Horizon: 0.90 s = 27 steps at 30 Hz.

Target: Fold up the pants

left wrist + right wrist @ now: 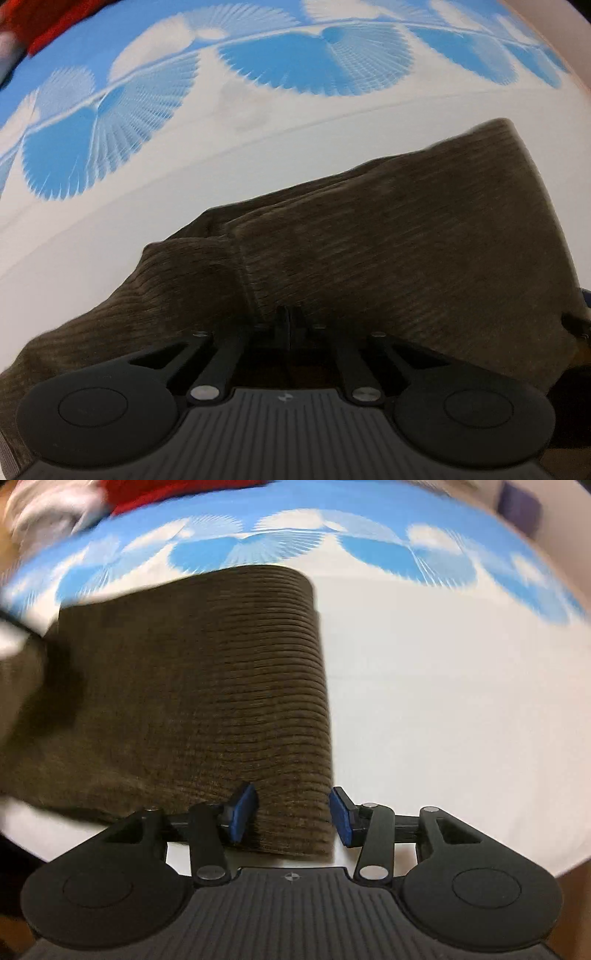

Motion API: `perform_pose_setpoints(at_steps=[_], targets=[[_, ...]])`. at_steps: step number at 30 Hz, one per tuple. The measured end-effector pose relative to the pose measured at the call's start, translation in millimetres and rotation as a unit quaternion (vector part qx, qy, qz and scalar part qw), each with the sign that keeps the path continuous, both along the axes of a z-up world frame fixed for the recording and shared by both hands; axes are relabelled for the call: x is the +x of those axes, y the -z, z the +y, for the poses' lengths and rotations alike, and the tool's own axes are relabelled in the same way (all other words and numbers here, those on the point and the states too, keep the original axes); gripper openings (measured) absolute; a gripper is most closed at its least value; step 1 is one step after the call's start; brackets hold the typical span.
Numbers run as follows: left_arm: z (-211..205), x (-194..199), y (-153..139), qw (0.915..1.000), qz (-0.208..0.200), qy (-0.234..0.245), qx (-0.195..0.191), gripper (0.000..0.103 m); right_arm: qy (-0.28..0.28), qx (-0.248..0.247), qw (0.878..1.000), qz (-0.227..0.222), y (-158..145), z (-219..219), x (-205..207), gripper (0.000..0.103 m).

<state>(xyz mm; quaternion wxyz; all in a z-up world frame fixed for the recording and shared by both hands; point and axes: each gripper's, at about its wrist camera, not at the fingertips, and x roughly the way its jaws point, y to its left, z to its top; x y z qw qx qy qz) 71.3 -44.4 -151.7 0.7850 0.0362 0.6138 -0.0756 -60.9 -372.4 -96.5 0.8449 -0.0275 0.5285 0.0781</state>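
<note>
Between the right gripper's (293, 818) parted blue fingers (242, 812) lies the near corner of the brown corduroy pants (207, 686), unpinched. Ahead of them the pants stretch away. The left gripper's (289, 325) fingers are pressed together over the cloth; I cannot tell whether they pinch it.

A white sheet (443, 701) printed with blue fan-shaped shell patterns (314, 62) covers the surface. At its far edge lies a red cloth (177, 491), with a blurred pale bundle (51, 509) beside it. A purple object (519, 502) sits at the far right corner.

One pair of brown corduroy pants (192, 701), one blue-and-white patterned sheet (443, 701), two hand-held grippers
</note>
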Motion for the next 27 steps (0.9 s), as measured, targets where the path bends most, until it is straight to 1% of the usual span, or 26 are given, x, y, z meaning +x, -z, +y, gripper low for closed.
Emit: perform_pose_setpoints(at_steps=[1, 2, 3, 4, 5, 6, 7, 9, 10, 11, 14, 16, 18, 19, 20, 21, 23, 24, 27], targets=[[3, 3, -5, 0.9997, -0.009, -0.02, -0.012, 0.002, 0.004, 0.011, 1.0, 0.001, -1, -3, 1, 0.047], [6, 5, -13, 0.9986, -0.029, -0.038, -0.022, 0.003, 0.008, 0.021, 1.0, 0.0, -2, -7, 0, 0.047], [7, 6, -21, 0.9973, -0.048, -0.045, -0.032, 0.003, 0.014, 0.029, 0.999, 0.0, -2, -11, -1, 0.047], [9, 7, -29, 0.995, -0.069, -0.051, -0.052, 0.003, 0.019, 0.038, 0.999, 0.001, -4, -14, -2, 0.047], [10, 7, -33, 0.9928, -0.08, -0.054, -0.071, 0.003, 0.024, 0.047, 0.999, 0.002, -5, -18, 0, 0.048], [9, 10, -33, 0.9919, -0.081, -0.054, -0.08, 0.003, 0.029, 0.054, 0.998, 0.004, -5, -21, 0, 0.049], [6, 13, -29, 0.9928, -0.075, -0.052, -0.077, 0.003, 0.036, 0.062, 0.997, 0.007, -4, -25, 1, 0.051], [1, 19, -13, 0.9967, -0.057, -0.047, -0.035, 0.002, 0.052, 0.08, 0.995, 0.016, -2, -31, 2, 0.053], [0, 21, -5, 0.9974, -0.049, -0.047, -0.022, 0.002, 0.058, 0.087, 0.994, 0.021, -1, -34, 4, 0.055], [1, 22, -2, 0.9973, -0.048, -0.05, -0.022, 0.002, 0.063, 0.092, 0.993, 0.024, -1, -36, 3, 0.057], [-1, 21, -3, 0.9971, -0.055, -0.051, -0.013, 0.002, 0.071, 0.095, 0.992, 0.03, 7, -37, 7, 0.066], [0, 17, -11, 0.9968, -0.064, -0.047, -0.009, 0.003, 0.083, 0.103, 0.991, 0.037, 10, -39, 5, 0.067], [2, 9, -27, 0.996, -0.079, -0.041, -0.008, 0.007, 0.094, 0.115, 0.988, 0.041, 11, -41, 6, 0.067], [2, 5, -36, 0.9957, -0.087, -0.03, -0.013, 0.008, 0.094, 0.116, 0.988, 0.041, 11, -40, 6, 0.066], [1, 0, -43, 0.9956, -0.089, -0.011, -0.025, 0.009, 0.093, 0.114, 0.988, 0.04, 10, -39, 5, 0.064], [-1, -7, -49, 0.9952, -0.087, 0.013, -0.041, 0.01, 0.09, 0.114, 0.989, 0.039, 10, -38, 6, 0.062], [-6, -25, -55, 0.9925, -0.078, 0.07, -0.063, 0.014, 0.085, 0.118, 0.989, 0.037, 9, -36, 5, 0.056], [-10, -36, -54, 0.9894, -0.069, 0.109, -0.068, 0.014, 0.085, 0.119, 0.989, 0.036, 8, -36, 4, 0.056], [-18, -65, -44, 0.978, -0.036, 0.191, -0.077, 0.014, 0.089, 0.119, 0.988, 0.037, 7, -36, 4, 0.056]])
